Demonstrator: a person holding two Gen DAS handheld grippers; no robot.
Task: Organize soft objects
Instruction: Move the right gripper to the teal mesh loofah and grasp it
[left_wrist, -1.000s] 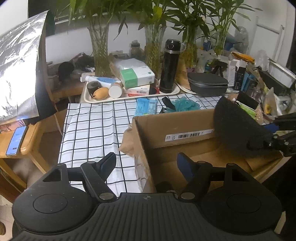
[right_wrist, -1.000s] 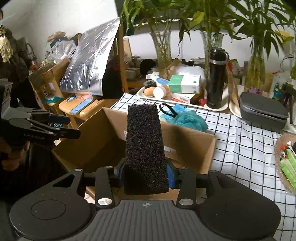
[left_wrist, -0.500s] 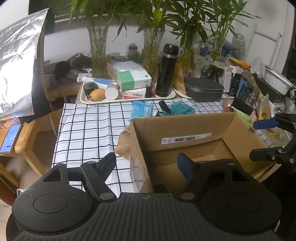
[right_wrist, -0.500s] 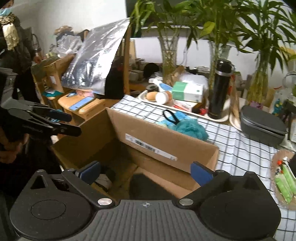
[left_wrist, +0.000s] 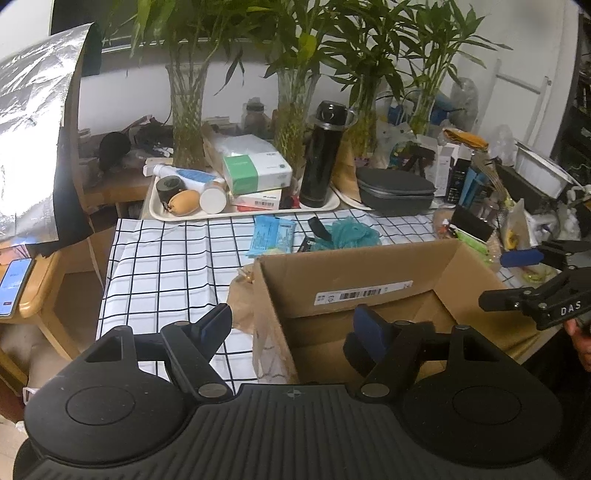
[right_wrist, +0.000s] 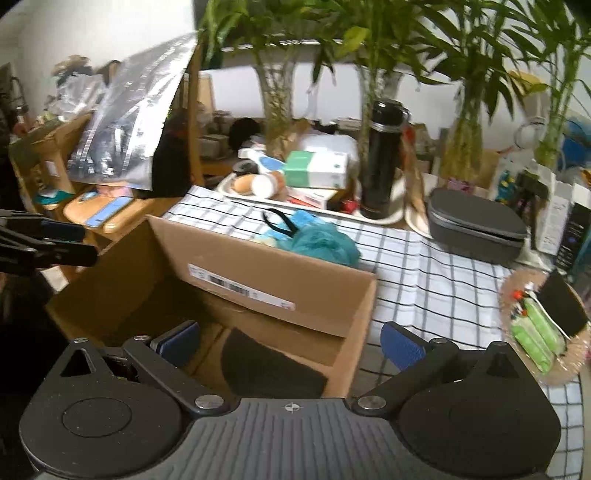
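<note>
- The black foam wedge (right_wrist: 273, 365), clamped upright in the right gripper (right_wrist: 290, 343) a second earlier, was by this moment lying on the floor of the cardboard box (right_wrist: 280, 273), down at the six o'clock end in the right wrist view.
- The right gripper's fingers (right_wrist: 400, 345) stood wide and empty; half a second before they had already parted, so the release was done and the view had swung toward three o'clock.
- The left gripper (left_wrist: 295, 328) hung over the box's near corner, fingers (left_wrist: 218, 321) wide with nothing between them, much as in both earlier frames.
- From the left wrist view, the right gripper (left_wrist: 517, 277) showed at three o'clock beside the box rim (left_wrist: 354, 254), bare where it had carried the foam a second back.
- That reads as one soft item sorted; the box is taking the collection.
- Beyond the box at twelve o'clock, a teal mesh pouf (right_wrist: 325, 245) lay on the checked cloth of the bench (right_wrist: 436, 273), touching or just behind the far wall; I judged it the likely next pick.
- A blue packet (left_wrist: 271, 236) lay near it at eleven o'clock in the left view.
- The tray (left_wrist: 184, 216) with the black flask (left_wrist: 323, 155) sat further back, hard goods, probably not part of the job.
- Risk ahead: the pouf is loose mesh and may snag on the box edge.
</note>
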